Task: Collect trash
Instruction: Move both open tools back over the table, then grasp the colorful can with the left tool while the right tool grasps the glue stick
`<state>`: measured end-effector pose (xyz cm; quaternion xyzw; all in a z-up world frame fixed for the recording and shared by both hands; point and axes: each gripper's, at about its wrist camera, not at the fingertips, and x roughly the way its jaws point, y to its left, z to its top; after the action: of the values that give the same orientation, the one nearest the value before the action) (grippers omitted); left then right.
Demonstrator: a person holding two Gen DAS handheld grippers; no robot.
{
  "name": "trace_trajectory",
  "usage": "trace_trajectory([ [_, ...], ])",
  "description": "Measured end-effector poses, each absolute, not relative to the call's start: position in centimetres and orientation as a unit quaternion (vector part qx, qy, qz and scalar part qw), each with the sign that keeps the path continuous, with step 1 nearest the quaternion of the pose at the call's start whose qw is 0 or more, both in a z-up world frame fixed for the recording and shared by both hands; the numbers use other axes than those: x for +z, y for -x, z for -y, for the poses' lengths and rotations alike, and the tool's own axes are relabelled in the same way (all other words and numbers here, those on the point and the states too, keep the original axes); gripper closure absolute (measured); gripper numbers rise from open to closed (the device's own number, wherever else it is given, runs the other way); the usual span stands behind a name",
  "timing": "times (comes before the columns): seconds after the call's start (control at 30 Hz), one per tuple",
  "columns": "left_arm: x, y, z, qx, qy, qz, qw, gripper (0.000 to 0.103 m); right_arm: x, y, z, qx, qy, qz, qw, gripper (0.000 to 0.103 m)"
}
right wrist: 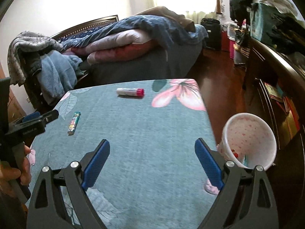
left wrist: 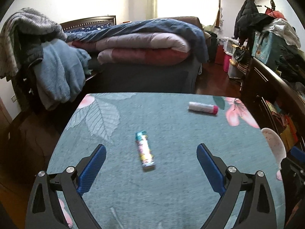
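Note:
A small colourful tube point(left wrist: 144, 150) point(right wrist: 74, 123) lies on the teal flowered tablecloth point(left wrist: 171, 181) point(right wrist: 143, 133), just ahead of my left gripper point(left wrist: 151, 147), which stands open over the cloth with nothing between its blue pads. A white tube with a pink cap point(left wrist: 203, 108) point(right wrist: 130, 92) lies near the table's far edge. My right gripper point(right wrist: 152, 143) is open and empty above the table's right half. A white bin with pink speckles point(right wrist: 249, 141) point(left wrist: 274, 145) stands just off the table's right edge, with a few bits inside. The left gripper point(right wrist: 42, 119) shows at the left of the right wrist view, held by a hand point(right wrist: 15, 173).
Behind the table stands a bed point(left wrist: 144, 43) with folded quilts, and a chair draped with blue and grey clothes point(left wrist: 57, 70). A dark wooden dresser point(left wrist: 270, 80) piled with bags and clothes runs along the right. Wooden floor point(right wrist: 219, 84) lies between table and dresser.

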<state>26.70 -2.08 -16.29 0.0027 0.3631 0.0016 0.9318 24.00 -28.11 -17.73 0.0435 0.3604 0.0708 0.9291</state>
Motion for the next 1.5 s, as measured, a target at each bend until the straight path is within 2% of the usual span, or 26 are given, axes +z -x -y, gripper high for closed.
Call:
trace_trajectory([
  [0.73, -21.8, -32.0, 0.3, 0.026, -0.008, -0.415, 0.909, 0.007, -18.1, -28.9, 23.1, 0.102, 0.035, -0.368, 0.924, 0.012],
  [0.77, -22.2, -32.5, 0.1, 0.027, 0.000, -0.419, 0.908, 0.010, -18.1, -29.1, 22.9, 0.103, 0.040, -0.367, 0.924, 0.012],
  [0.87, -23.4, -34.0, -0.4, 0.030, 0.018, -0.446, 0.894, 0.029, -18.1, -30.1, 22.3, 0.104, 0.052, -0.364, 0.924, 0.012],
  [1.07, -23.7, -34.2, 0.4, 0.033, -0.001, -0.435, 0.900, 0.035, -18.5, -33.9, 21.6, 0.111, 0.059, -0.362, 0.924, 0.012],
  [1.13, -23.6, -34.3, 0.6, 0.022, 0.000, -0.433, 0.901, 0.051, -19.0, -35.7, 21.3, 0.114, 0.062, -0.365, 0.922, 0.012],
  [1.2, -23.4, -34.3, 1.1, 0.018, -0.008, -0.428, 0.903, 0.079, -19.8, -38.1, 20.9, 0.115, 0.070, -0.372, 0.919, 0.012],
  [1.5, -23.1, -34.3, 0.1, -0.012, 0.023, -0.432, 0.902, 0.081, -23.1, -46.1, 19.8, 0.143, 0.070, -0.411, 0.898, 0.012],
])
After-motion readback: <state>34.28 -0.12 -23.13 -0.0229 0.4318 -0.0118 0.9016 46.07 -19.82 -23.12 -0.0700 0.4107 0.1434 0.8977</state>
